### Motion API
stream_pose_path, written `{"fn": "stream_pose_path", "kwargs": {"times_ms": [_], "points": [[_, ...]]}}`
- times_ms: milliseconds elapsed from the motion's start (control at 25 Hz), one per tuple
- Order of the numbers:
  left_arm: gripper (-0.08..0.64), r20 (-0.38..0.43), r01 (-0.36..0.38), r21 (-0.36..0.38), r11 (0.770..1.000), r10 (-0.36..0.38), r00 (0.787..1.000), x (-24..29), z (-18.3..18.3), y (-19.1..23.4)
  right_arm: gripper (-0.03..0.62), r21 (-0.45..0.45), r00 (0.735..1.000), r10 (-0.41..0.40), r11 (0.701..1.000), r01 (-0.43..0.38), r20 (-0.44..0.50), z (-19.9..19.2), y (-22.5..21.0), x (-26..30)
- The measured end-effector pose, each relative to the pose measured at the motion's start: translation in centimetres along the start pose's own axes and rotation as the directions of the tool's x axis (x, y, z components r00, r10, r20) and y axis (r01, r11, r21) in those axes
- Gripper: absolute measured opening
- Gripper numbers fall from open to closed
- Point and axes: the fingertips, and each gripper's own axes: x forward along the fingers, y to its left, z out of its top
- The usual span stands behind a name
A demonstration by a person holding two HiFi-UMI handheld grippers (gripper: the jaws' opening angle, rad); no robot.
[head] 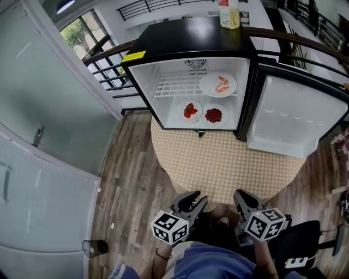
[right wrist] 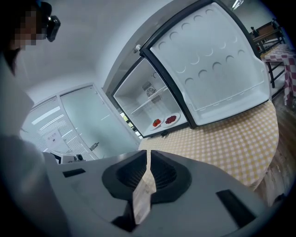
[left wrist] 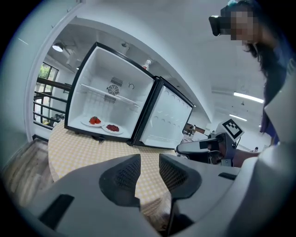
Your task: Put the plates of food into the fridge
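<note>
Plates of food [head: 214, 115] are all sitting inside the open fridge [head: 191, 41] in the head view. The plate of pink food [head: 218, 85] is lying on the upper wire shelf [head: 174, 84]. The strawberry plate [head: 190, 111] and the plate of dark red food [head: 214, 116] are lying side by side on the fridge floor. The fridge is standing on a round worktop [head: 229, 163] with a checked cloth. Its door [head: 294, 117] is hanging wide open to the right, and a bottle [head: 229, 13] is standing on its top. The left gripper [head: 195, 198] and the right gripper [head: 241, 196] are hovering at the near edge of the worktop. Both are pointing toward the fridge, well apart from the plates.

In the left gripper view, the fingers [left wrist: 124, 173] are standing apart, released, with only the checked cloth showing between them. The two lower plates are lying far ahead, up and to the left of the fingers. The right gripper is showing at the right side.

In the right gripper view, the fingers [right wrist: 162, 173] are almost pressing together, leaving only a thin slit, and they are grasping nothing. The two lower plates are showing far ahead, above the fingers, on the fridge floor.
</note>
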Motion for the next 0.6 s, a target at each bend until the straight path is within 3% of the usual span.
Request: {"fn": "stream_pose_path", "kwargs": {"times_ms": [280,600], "points": [[0.126,0.024,-0.068,0.009,0.998,0.068,0.997,-3.7,-0.9,-0.9,0.038,-0.025,0.997,0.056,0.998,-0.057,-0.05,-2.9,1.7,-1.1],[0.123,0.031,-0.079,0.066,0.995,0.077,0.997,-7.0,-0.6,-1.5,0.038,-0.042,0.997,0.063,0.997,-0.065,-0.046,-5.0,3.9,-1.1]]}}
